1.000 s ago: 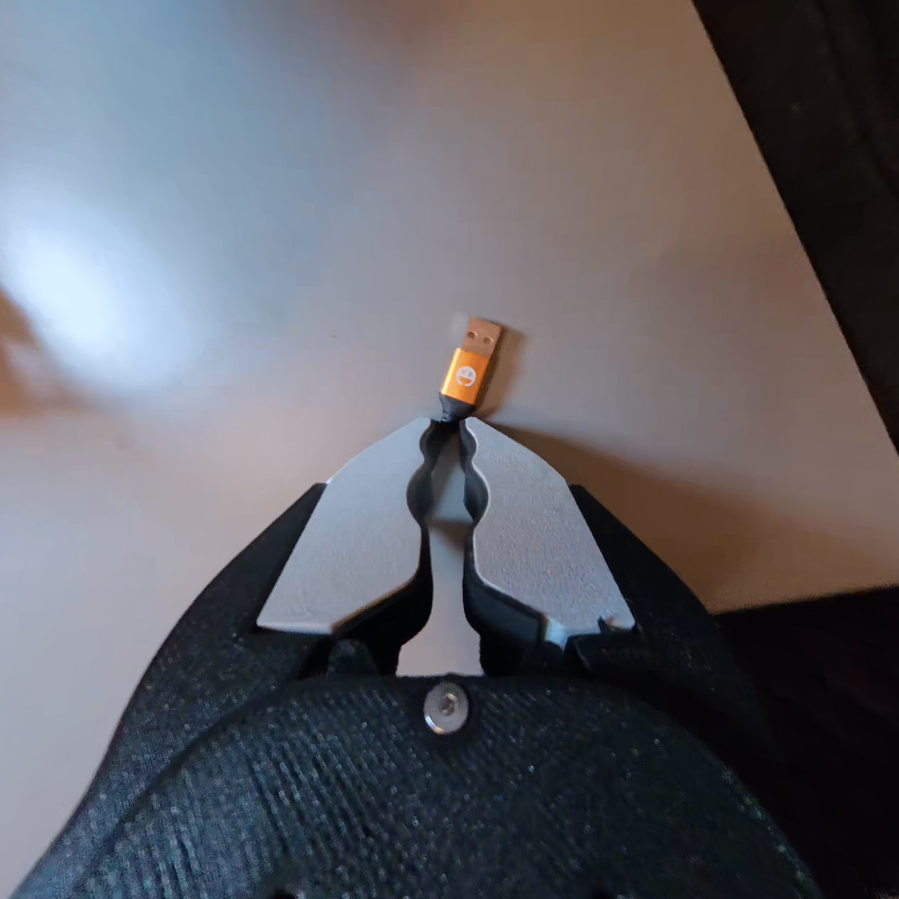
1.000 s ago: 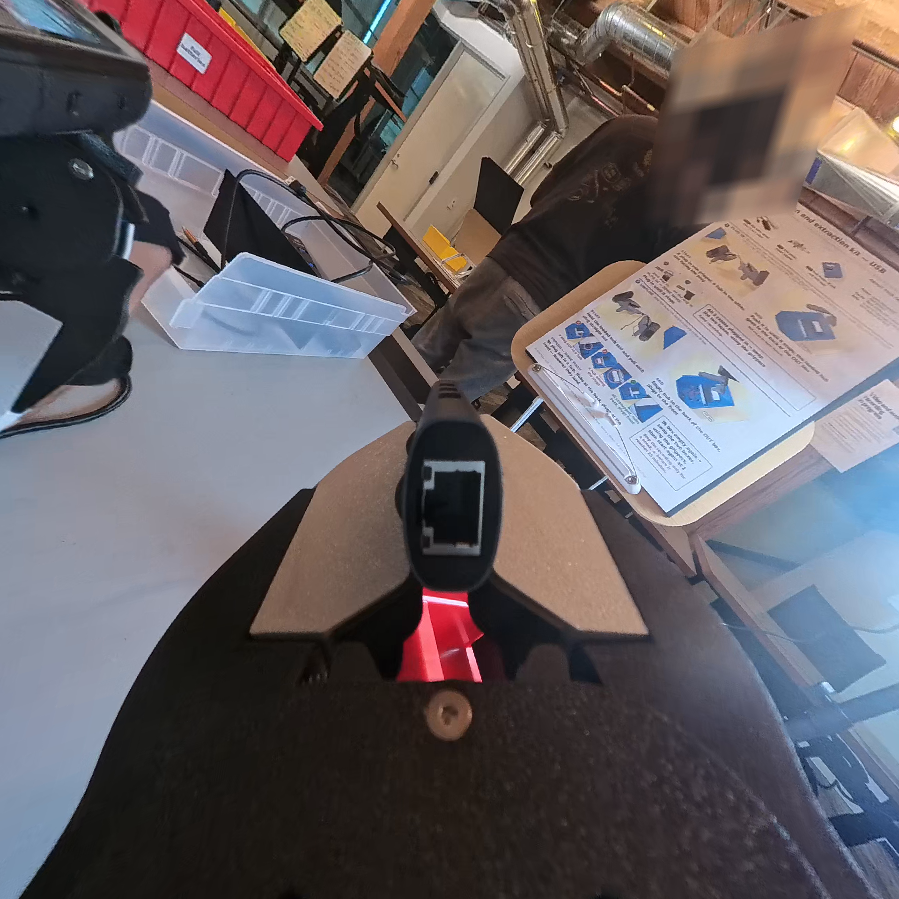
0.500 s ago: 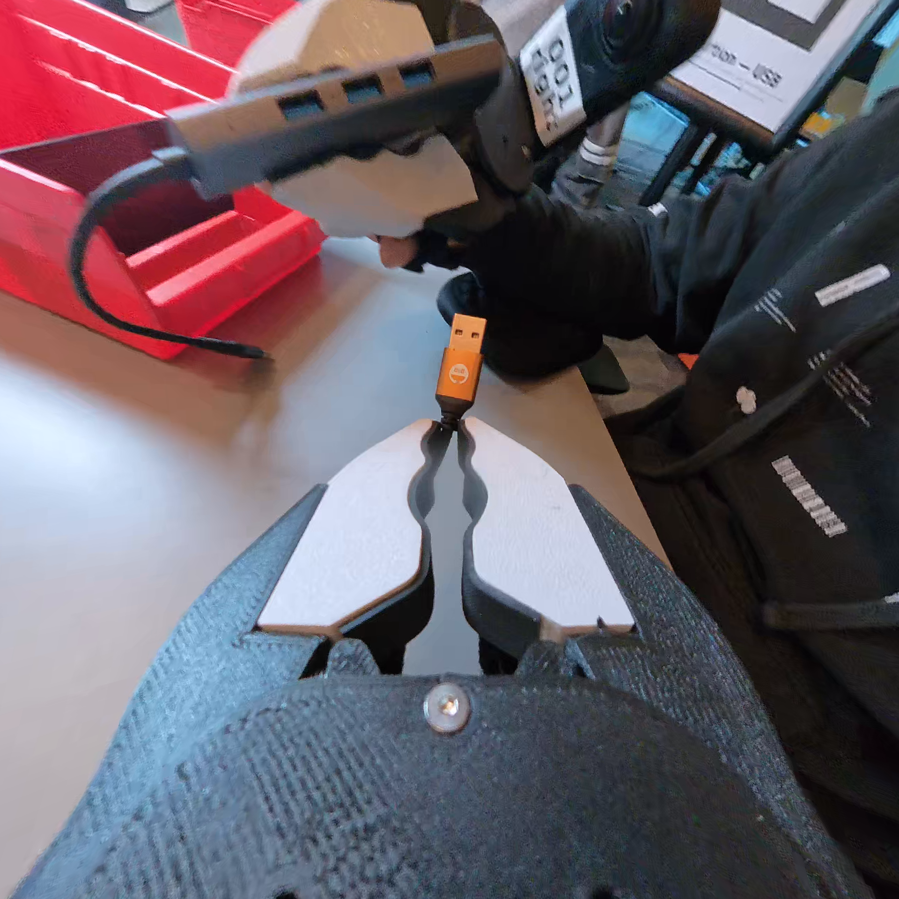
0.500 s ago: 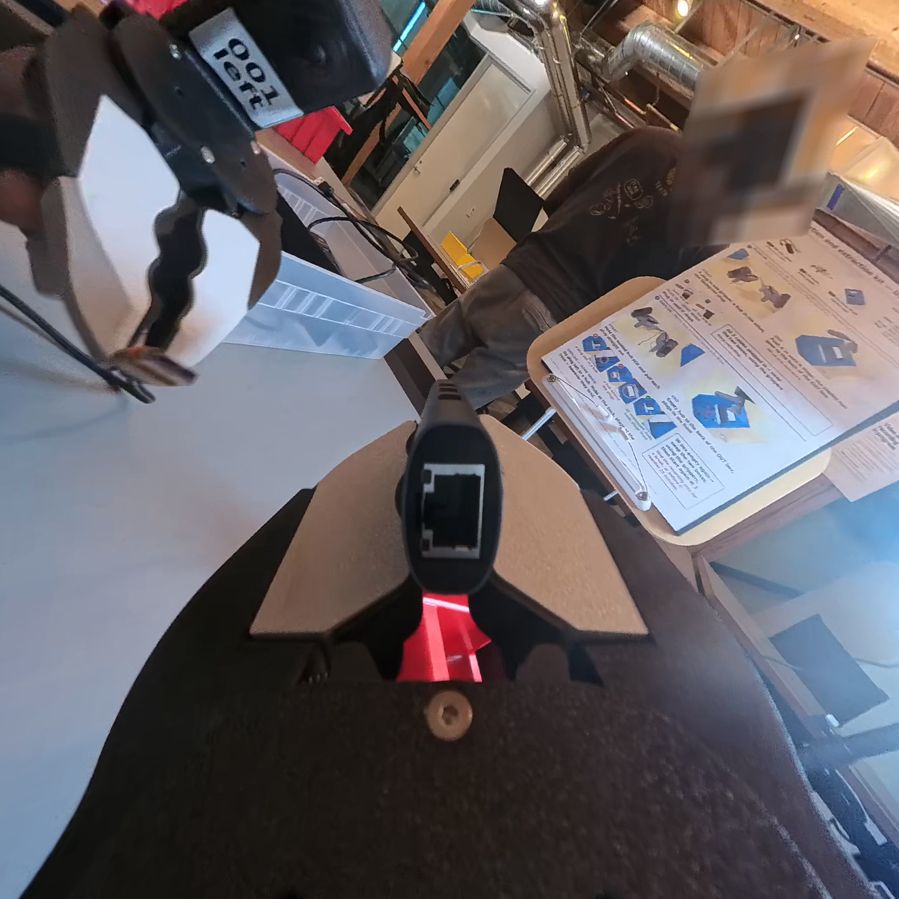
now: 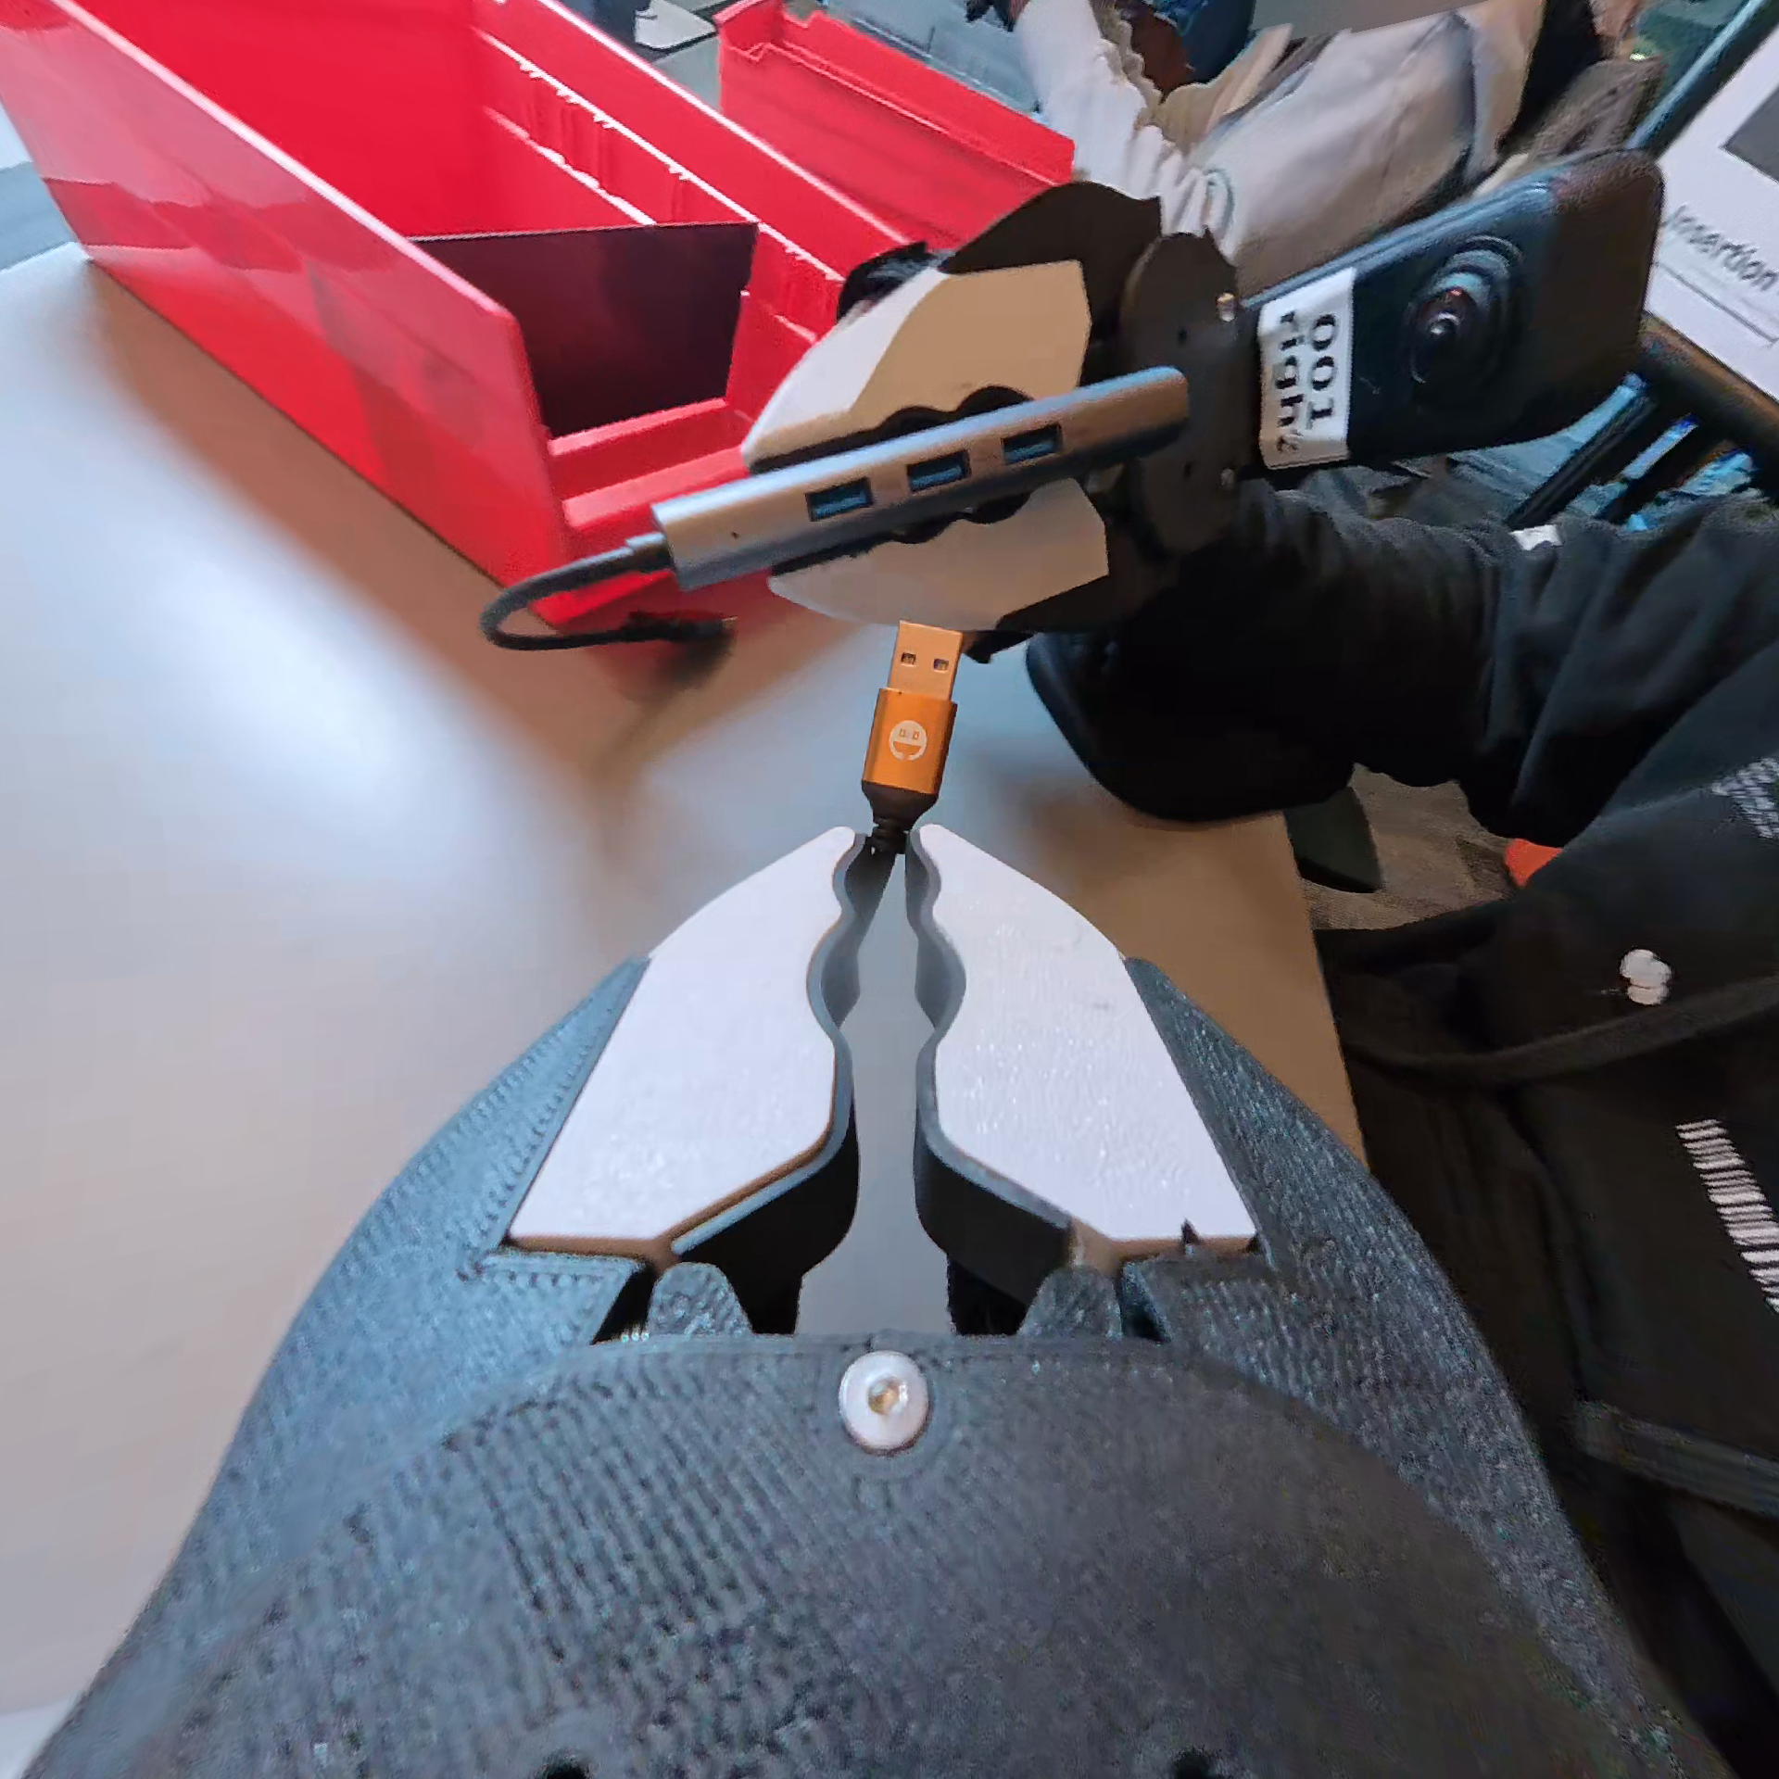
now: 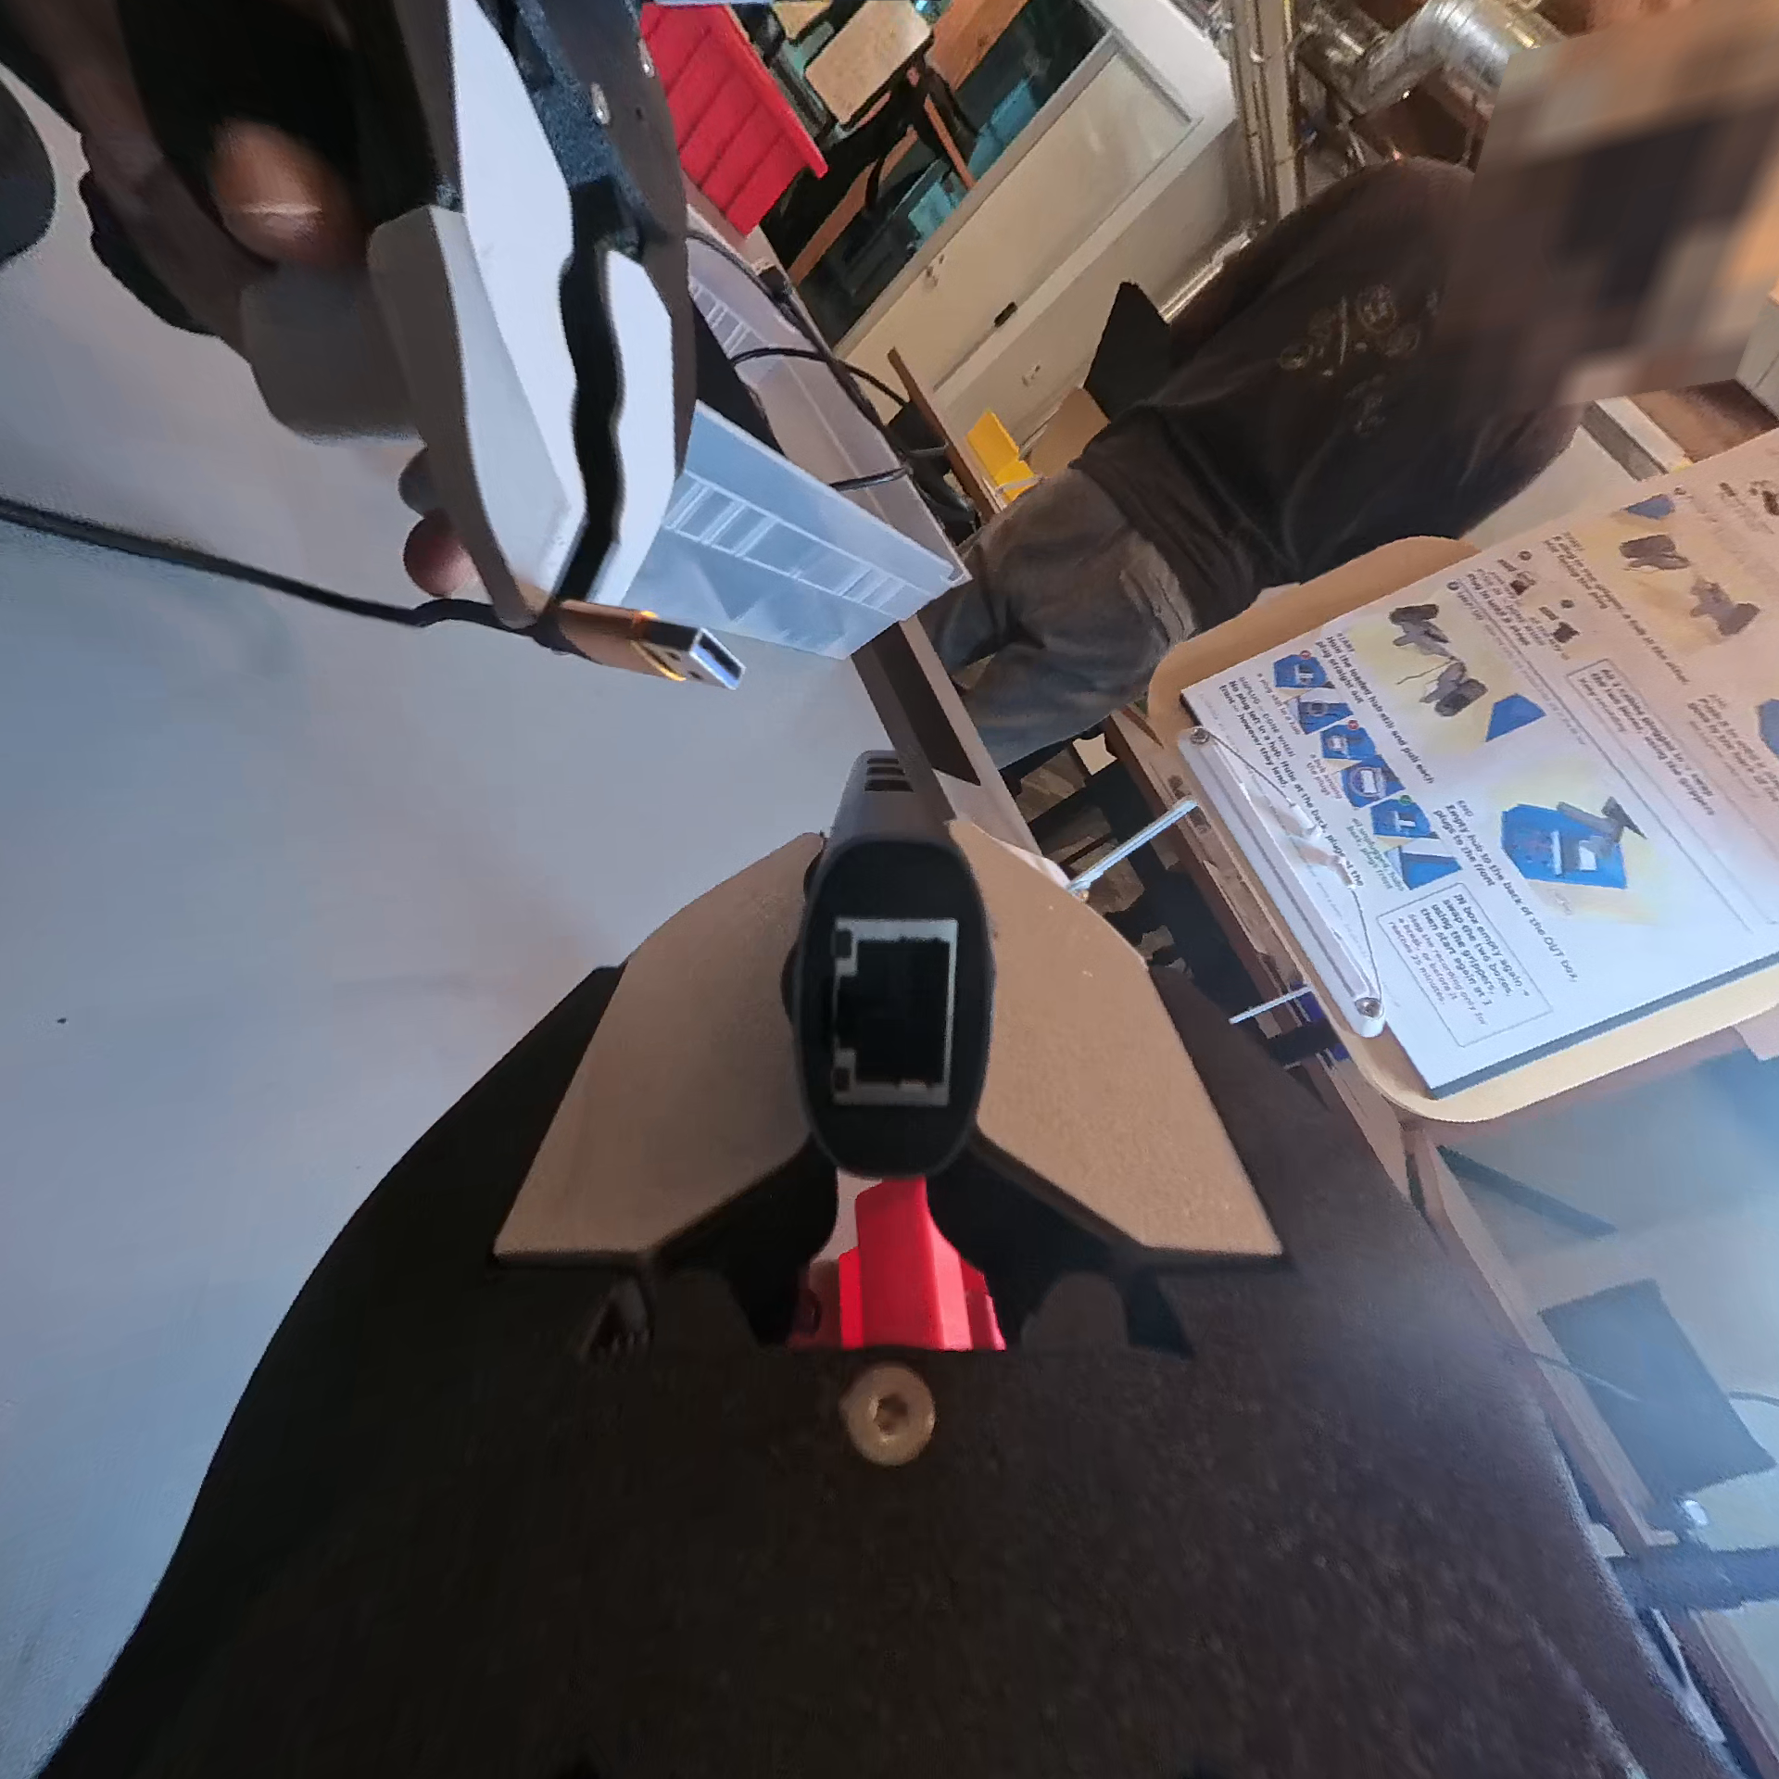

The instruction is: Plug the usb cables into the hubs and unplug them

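Your table [image 5: 241, 866] fills the left of both views, pale and mostly bare. At its far side in the left wrist view sits a long red bin [image 5: 385, 241] with ribbed inner walls and a dark divider standing across it; nothing shows inside the part you can see. A second red bin [image 5: 866, 125] lies behind it. In the right wrist view a clear plastic tray [image 6: 799, 558] rests at the table edge, its slots apparently empty.

Your right gripper [image 5: 924, 501] is clamped on the grey hub [image 5: 915, 481], held level above the table with its three blue ports facing your other tool and its short lead [image 5: 578, 616] drooping to the table beside the bin. Your left gripper [image 5: 890, 847] has its tips pinched on the cable just behind the orange plug [image 5: 910, 732]. The plug points up at the hub, just below it and not yet in a port.
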Tool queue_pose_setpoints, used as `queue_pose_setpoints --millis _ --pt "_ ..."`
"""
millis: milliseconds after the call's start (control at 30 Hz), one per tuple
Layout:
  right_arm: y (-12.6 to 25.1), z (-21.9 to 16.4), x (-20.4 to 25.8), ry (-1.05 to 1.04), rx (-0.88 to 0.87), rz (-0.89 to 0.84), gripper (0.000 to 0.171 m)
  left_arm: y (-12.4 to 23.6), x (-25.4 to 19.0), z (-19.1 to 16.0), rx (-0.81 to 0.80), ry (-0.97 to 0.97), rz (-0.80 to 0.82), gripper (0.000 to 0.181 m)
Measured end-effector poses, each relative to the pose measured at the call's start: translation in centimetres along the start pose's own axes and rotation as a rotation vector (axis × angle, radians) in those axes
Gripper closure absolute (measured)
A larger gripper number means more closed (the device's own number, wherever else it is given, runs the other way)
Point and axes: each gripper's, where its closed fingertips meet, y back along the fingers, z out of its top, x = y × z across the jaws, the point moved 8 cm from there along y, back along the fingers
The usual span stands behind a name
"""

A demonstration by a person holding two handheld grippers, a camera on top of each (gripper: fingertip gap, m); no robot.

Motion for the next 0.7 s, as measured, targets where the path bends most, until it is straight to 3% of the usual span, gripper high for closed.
queue_pose_setpoints --millis 167,400,467,567,700 --pt "-0.5 -0.4 0.2 0.035 0.052 -0.024 0.153 1.7 0.9 1.4 -0.082 -0.082 0.194 0.175" --pt "-0.1 -0.6 -0.7 0.002 0.050 -0.067 0.153 5.8 -1.5 5.4 -0.263 -0.449 0.765 0.174" --pt "0.0 -0.6 -0.9 0.003 0.051 -0.078 0.153 4.8 -2.5 4.2 -0.139 -0.467 0.708 0.172" --pt "0.2 -0.4 -1.3 -0.006 0.043 -0.093 0.153 2.4 -4.6 0.4 0.116 -0.407 0.399 0.166" --pt "0.1 -0.4 -1.5 -0.044 0.026 -0.093 0.153 1.8 -6.0 -1.3 0.249 -0.459 0.207 0.163"
